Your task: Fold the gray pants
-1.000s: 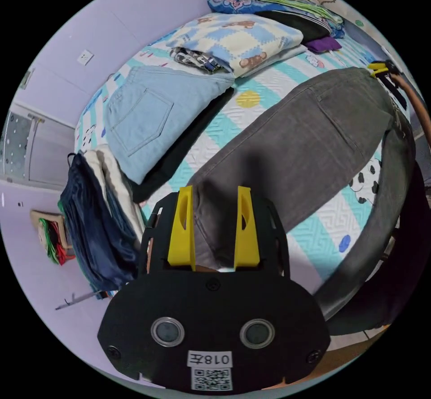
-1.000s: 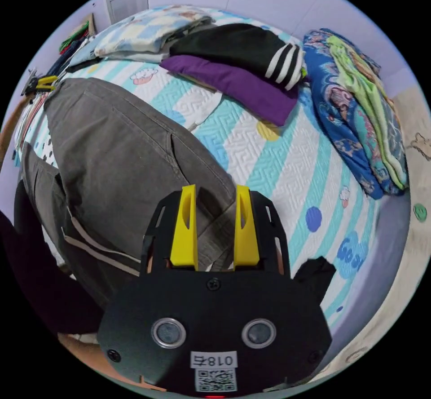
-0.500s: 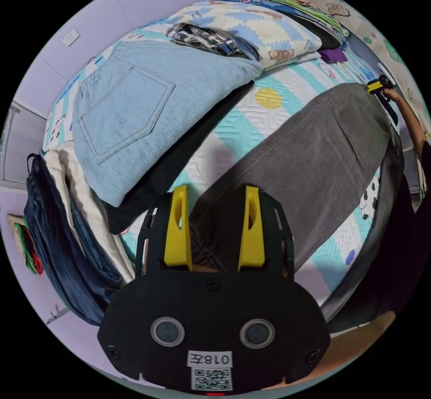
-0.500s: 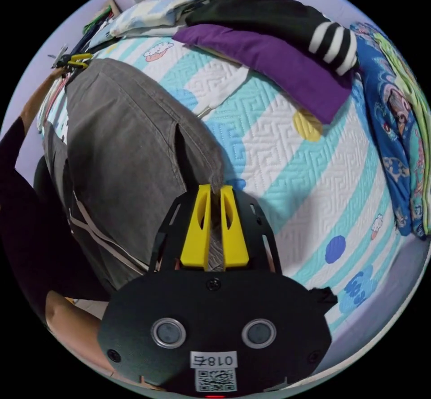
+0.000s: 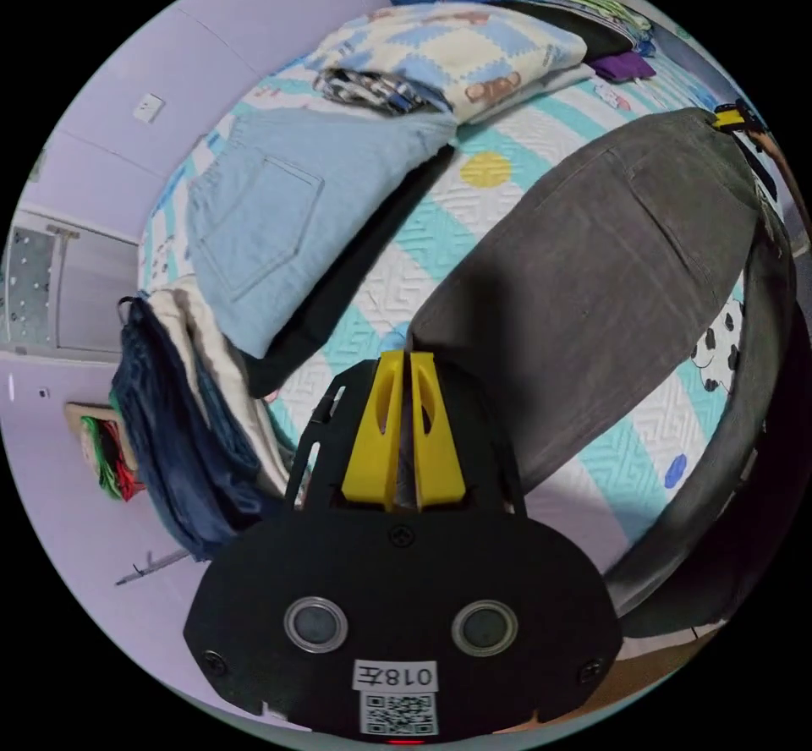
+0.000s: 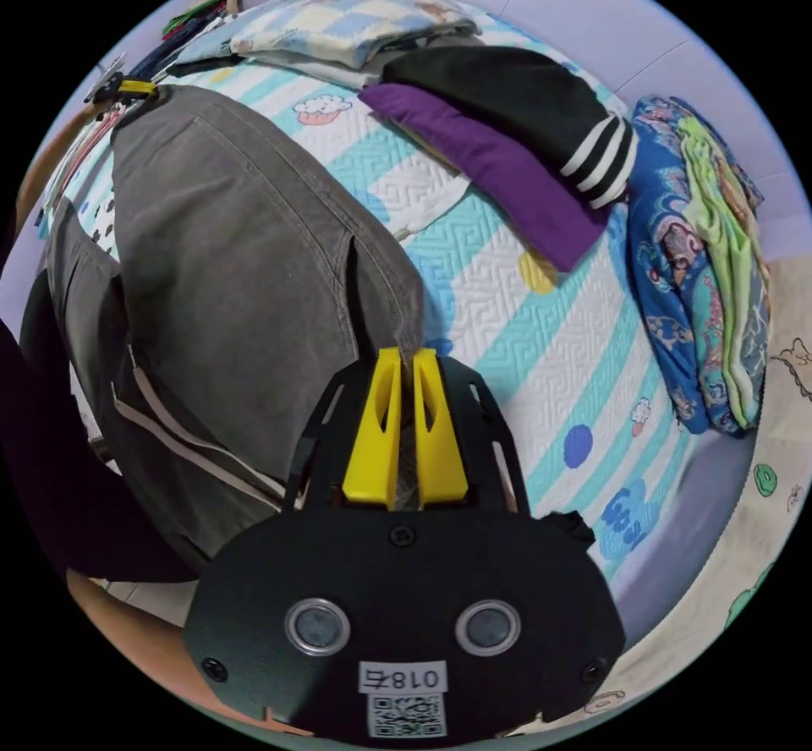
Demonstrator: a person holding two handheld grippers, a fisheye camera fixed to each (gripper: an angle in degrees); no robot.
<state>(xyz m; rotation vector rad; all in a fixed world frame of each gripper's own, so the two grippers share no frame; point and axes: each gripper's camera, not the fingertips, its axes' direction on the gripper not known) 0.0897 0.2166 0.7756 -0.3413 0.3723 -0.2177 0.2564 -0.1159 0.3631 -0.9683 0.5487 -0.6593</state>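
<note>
The gray pants (image 5: 584,277) lie across the striped quilted bed (image 5: 440,243), one part hanging off the near edge. My left gripper (image 5: 404,358) is shut on a corner of the gray fabric, which is pinched between its yellow jaws. In the right gripper view the same pants (image 6: 228,252) spread to the left, and my right gripper (image 6: 401,355) is shut on their other end, beside a slit in the cloth. The right gripper (image 5: 737,118) appears small at the far end in the left gripper view; the left gripper (image 6: 127,88) likewise in the right gripper view.
Folded light-blue jeans (image 5: 271,218) over a black garment, a checked blanket (image 5: 457,53) and a dark-blue and cream stack (image 5: 182,413) lie left of the pants. A purple piece (image 6: 499,167), a black striped garment (image 6: 524,100) and a blue patterned pile (image 6: 694,243) lie to the right.
Both grippers went from open to shut on the gray pants: the right closed half a second ago, the left just now. Both views shifted with the hands.
</note>
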